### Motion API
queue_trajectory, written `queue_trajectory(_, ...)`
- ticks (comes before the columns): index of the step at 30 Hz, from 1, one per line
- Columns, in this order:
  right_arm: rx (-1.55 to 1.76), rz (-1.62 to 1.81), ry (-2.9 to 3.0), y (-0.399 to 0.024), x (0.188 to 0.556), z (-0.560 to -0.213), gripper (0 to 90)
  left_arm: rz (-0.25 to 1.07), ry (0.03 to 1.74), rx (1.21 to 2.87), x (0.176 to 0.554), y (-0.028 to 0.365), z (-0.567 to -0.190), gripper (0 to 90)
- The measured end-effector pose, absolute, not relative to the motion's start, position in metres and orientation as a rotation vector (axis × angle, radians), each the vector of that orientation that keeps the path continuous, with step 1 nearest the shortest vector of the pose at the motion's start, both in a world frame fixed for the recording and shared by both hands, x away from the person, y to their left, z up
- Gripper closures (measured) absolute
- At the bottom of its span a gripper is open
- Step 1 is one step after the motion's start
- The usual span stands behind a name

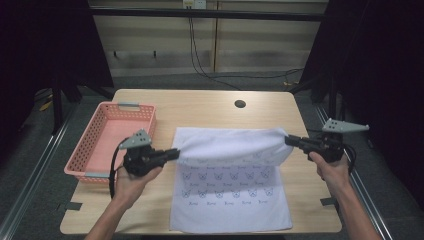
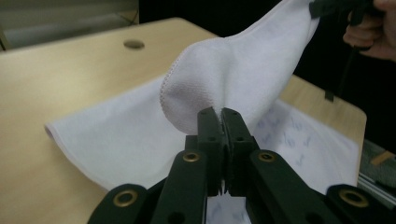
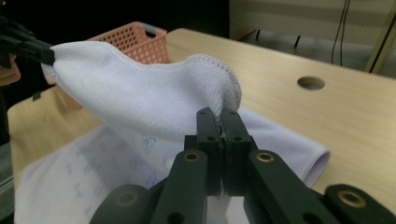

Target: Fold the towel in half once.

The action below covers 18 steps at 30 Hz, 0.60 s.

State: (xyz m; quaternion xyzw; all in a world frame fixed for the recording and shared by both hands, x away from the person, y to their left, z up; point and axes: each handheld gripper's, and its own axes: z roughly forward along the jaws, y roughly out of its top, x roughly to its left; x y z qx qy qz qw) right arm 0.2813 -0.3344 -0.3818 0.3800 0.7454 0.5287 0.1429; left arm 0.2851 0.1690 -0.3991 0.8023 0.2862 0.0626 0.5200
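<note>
A person folds a white towel on a wooden desk, lifting its far edge with a tool in each hand. The left tool is clamped shut on one far corner and the right tool on the other, so the raised edge sags between them above the printed part lying flat on the desk. A pink basket stands at the desk's left side. The cloth looks light, soft and limp: it droops wherever it is unsupported and likely bunches if the two grips drift together. The corners, where the hemmed edge gives the jaws something firm to bite, appear the safest hold.
</note>
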Motion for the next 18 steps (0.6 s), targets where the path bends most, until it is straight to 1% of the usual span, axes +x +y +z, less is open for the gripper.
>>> queue_trajectory(2, 1.12, 1.547, 2.166, -0.336, 0.271, -0.394, 88.9, 0.114, 0.698, 1.937, 0.276, 0.171, -0.414, 87.4)
queue_trajectory(5, 1.125, 1.529, 2.227, -0.331, 0.252, -0.414, 88.9, 0.091, 0.703, 2.017, 0.263, 0.172, -0.444, 87.2)
queue_trajectory(7, 1.141, 1.504, 2.284, -0.327, 0.241, -0.431, 88.8, 0.052, 0.743, 2.057, 0.26, 0.172, -0.463, 87.1)
queue_trajectory(8, 1.149, 1.458, 2.316, -0.325, 0.236, -0.441, 88.7, 0.041, 0.745, 2.073, 0.259, 0.172, -0.468, 87.0)
queue_trajectory(11, 1.168, 1.407, 2.373, -0.323, 0.228, -0.457, 88.6, -0.001, 0.74, 2.13, 0.252, 0.168, -0.478, 85.2)
queue_trajectory(12, 1.184, 1.385, 2.399, -0.322, 0.225, -0.463, 88.6, -0.006, 0.734, 2.135, 0.251, 0.168, -0.478, 83.6)
queue_trajectory(13, 1.18, 1.365, 2.416, -0.321, 0.223, -0.467, 88.5, -0.009, 0.738, 2.126, 0.251, 0.17, -0.477, 79.5)
queue_trajectory(14, 1.175, 1.337, 2.441, -0.32, 0.221, -0.47, 88.5, -0.016, 0.759, 2.084, 0.253, 0.172, -0.475, 71.8)
queue_trajectory(16, 1.182, 1.342, 2.444, -0.32, 0.22, -0.473, 88.5, -0.039, 0.778, 2.019, 0.262, 0.175, -0.469, 66.6)
queue_trajectory(18, 1.175, 1.331, 2.457, -0.318, 0.219, -0.474, 88.5, -0.062, 0.783, 1.993, 0.273, 0.17, -0.467, 63.7)
